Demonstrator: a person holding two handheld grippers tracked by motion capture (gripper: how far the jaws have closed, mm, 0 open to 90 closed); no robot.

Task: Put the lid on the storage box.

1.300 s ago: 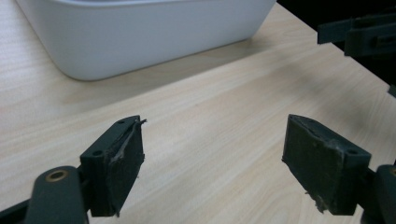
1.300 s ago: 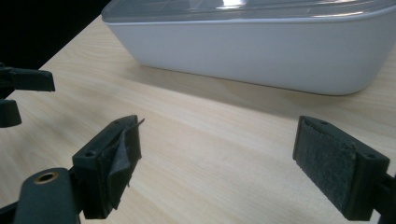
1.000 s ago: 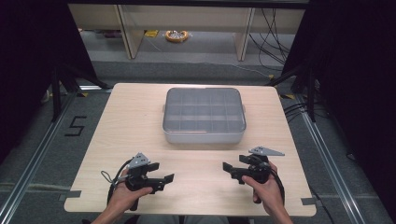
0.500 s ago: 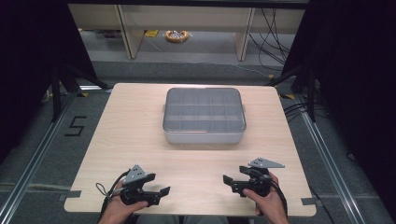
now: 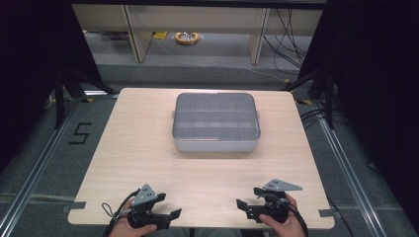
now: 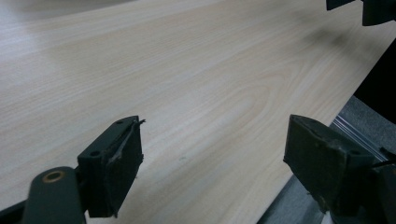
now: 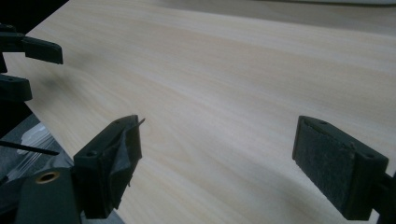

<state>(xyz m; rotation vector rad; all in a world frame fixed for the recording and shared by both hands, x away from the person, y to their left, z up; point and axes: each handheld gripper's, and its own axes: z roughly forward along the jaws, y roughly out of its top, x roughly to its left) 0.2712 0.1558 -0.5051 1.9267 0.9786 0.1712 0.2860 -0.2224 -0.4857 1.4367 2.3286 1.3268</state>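
Grey lidded box (image 5: pixel 216 122) at twelve o'clock on the surface (image 5: pixel 138 143); left tongs (image 5: pixel 168 216) and right tongs (image 5: pixel 245 207) gape wide, empty, at six.

left tool (image 5: pixel 170 213) – jaws apart, right tool (image 5: pixel 243 206) likewise

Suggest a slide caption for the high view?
Two open hand-held grippers, left and right, at a wooden table's near edge, facing a lidded compartment box.

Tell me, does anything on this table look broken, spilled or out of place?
Mostly no. The grey compartment box sits square on the table with its lid on, nothing spilled. One small oddity: the pad on one jaw of the left gripper and of the right gripper looks frayed, peeling at its top edge.
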